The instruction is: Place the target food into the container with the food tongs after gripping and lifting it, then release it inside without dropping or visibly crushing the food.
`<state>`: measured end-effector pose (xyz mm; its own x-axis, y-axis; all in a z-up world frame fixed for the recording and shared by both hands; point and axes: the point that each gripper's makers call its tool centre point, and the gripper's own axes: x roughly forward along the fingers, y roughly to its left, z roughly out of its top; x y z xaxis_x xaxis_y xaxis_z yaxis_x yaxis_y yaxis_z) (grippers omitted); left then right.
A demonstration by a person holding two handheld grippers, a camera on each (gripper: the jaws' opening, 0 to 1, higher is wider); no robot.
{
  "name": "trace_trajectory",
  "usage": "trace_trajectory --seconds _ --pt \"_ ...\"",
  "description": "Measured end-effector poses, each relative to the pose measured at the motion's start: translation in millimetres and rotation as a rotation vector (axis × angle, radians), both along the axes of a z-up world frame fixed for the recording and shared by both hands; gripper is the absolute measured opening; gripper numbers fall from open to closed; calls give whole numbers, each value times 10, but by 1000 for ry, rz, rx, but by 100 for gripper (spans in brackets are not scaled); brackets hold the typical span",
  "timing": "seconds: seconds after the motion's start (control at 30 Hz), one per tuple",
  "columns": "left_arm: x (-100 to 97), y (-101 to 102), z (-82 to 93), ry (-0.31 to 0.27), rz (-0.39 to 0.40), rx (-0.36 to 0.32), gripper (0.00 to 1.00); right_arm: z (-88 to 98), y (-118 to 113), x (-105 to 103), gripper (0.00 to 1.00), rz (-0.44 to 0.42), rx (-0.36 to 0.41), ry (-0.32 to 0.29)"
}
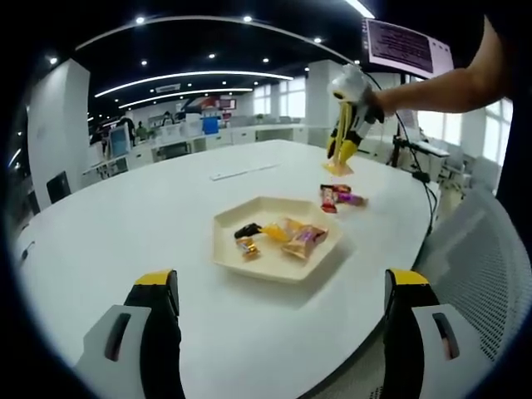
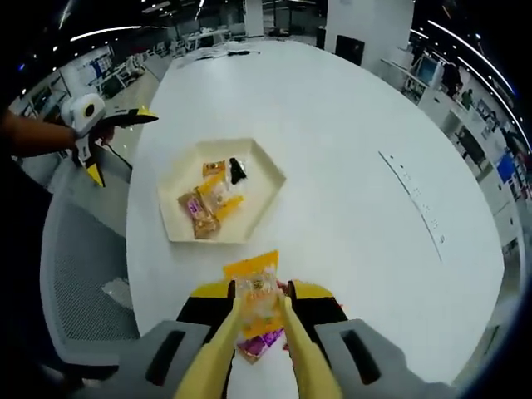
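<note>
In the right gripper view we find the right gripper (image 2: 262,320) clamping yellow plastic food tongs (image 2: 249,353), whose tips pinch an orange-wrapped snack packet (image 2: 256,293) at lower centre, just above other wrapped snacks (image 2: 264,339) on the white oval table (image 2: 349,166). The cream hexagonal tray (image 2: 170,218), already holding several wrapped snacks, sits up-left of the packet. In the left gripper view the left gripper (image 1: 283,332) stands wide open and empty at the bottom of the frame.

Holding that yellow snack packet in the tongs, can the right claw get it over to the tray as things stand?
Probably yes. The right claw grips the tongs, which hold the snack packet above the table. Bare tabletop lies between it and the tray; the left claw sits off to the side.
</note>
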<state>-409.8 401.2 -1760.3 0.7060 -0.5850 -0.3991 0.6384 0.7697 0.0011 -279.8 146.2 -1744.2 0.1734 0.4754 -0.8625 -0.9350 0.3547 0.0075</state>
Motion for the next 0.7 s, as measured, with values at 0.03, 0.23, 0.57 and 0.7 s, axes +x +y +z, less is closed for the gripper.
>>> trace_trajectory --seconds 0.03,0.23,0.57,0.7 --pt "-3 -2 -4 2 -2 1 99 7 8 7 24 -1 0 0" --pt "-8 -3 -4 0 -6 2 99 50 68 48 24 -10 3 -1" --pt "-17 -10 -20 4 -13 13 99 37 276 58 24 15 3 8" --pt "-15 -6 -23 4 -12 15 99 38 370 71 24 21 9 9"
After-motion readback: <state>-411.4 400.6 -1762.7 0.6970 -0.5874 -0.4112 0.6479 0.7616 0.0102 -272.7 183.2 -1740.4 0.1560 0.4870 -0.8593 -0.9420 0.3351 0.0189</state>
